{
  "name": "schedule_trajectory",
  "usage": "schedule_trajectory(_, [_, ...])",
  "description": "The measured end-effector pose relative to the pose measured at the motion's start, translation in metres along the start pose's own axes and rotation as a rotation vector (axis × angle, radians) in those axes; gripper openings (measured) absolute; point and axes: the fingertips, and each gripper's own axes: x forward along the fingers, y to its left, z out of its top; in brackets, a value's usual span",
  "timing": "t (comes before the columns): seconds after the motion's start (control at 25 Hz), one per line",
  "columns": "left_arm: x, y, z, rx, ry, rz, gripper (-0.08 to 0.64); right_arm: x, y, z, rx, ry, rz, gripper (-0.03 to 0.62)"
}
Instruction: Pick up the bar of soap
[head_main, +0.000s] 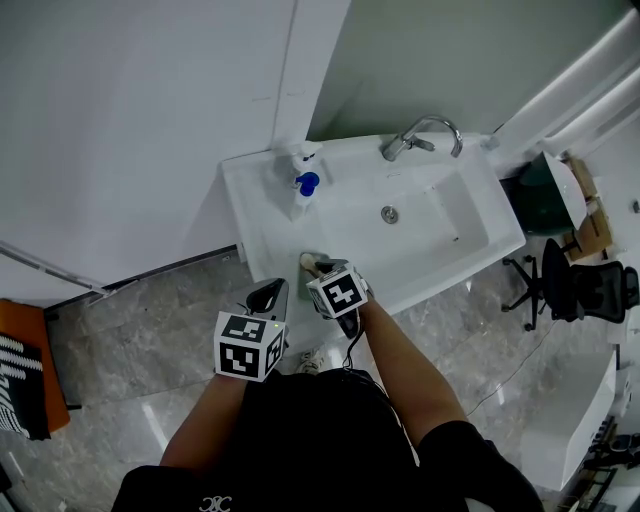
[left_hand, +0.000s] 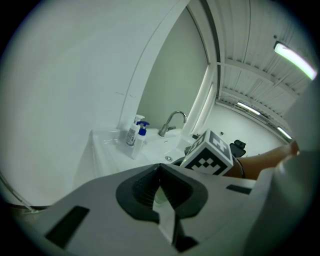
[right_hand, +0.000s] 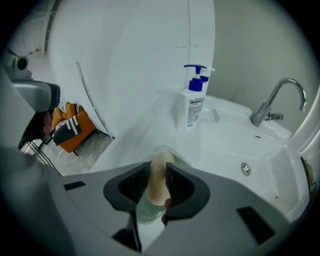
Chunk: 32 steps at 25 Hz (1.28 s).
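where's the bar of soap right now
Right gripper view: the bar of soap is pinched in the right claw, over a clear dish on the left sink rim, short of the pump bottle.

Jaws of the right gripper (right_hand: 156, 174) grip the soap (right_hand: 160, 163); left gripper (left_hand: 160, 174) jaws seemingly closed.
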Motion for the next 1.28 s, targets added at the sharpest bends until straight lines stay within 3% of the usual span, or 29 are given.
schedule_trajectory(0.12, [0.0,0.002,-0.002,0.0,0.003,0.0,0.008,0.005,-0.005,-0.003,0.014,0.046,0.013,0.113])
schedule_trajectory(0.28, [-0.001,0.005,-0.001,-0.004,0.003,0.005,0.008,0.018,-0.007,-0.01,-0.028,0.105,-0.005,0.199])
schedule_trajectory(0.56, [-0.004,0.012,-0.002,-0.016,0.004,0.02,0.008,0.028,-0.015,-0.008,-0.107,0.124,-0.1,0.144])
schedule_trajectory(0.92, [-0.003,0.017,0.002,-0.015,-0.001,0.027,0.008,0.012,-0.019,-0.001,-0.018,-0.003,-0.099,0.12])
schedule_trajectory(1.28, [0.002,0.008,0.016,0.01,-0.028,0.019,0.008,-0.045,-0.009,0.034,0.094,-0.274,-0.081,0.118])
